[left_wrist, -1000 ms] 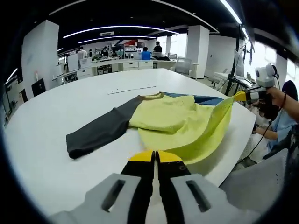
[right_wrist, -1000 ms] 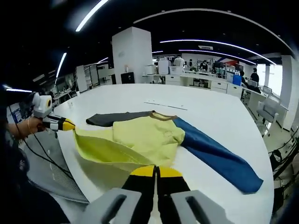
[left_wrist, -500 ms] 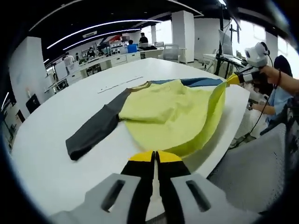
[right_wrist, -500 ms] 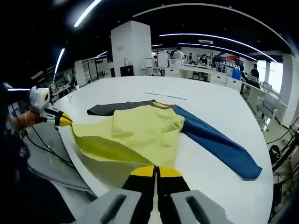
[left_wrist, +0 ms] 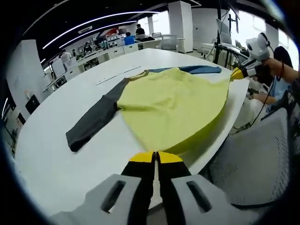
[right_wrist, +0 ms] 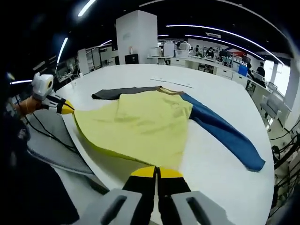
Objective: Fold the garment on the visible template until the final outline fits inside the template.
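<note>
A long-sleeved garment [left_wrist: 173, 103] lies on the white table [left_wrist: 51, 164] with its yellow body spread flat, a grey sleeve [left_wrist: 91, 124] on one side and a blue sleeve [left_wrist: 199, 70] on the other. My left gripper [left_wrist: 156, 157] is shut on the yellow hem at the table's near edge. The right gripper [left_wrist: 236, 74] pinches the hem's other corner. In the right gripper view, my right gripper [right_wrist: 156, 172] is shut on the garment's [right_wrist: 140, 122] hem, and the left gripper [right_wrist: 68, 108] holds the far corner. A thin marked line [right_wrist: 171, 83] lies beyond the collar.
Grey mesh chair fabric [left_wrist: 253, 159] sits just off the table edge, and it shows again [right_wrist: 51, 140] below the left gripper. A person's hand [left_wrist: 281, 75] holds the right gripper. Desks with people [left_wrist: 108, 49] stand far behind. The blue sleeve [right_wrist: 225, 133] stretches toward the table's [right_wrist: 220, 183] edge.
The hem, which hung folded and lifted between the grippers, has been drawn outward and down. The yellow body now lies spread flat to the table edge. Both grippers stay shut.
</note>
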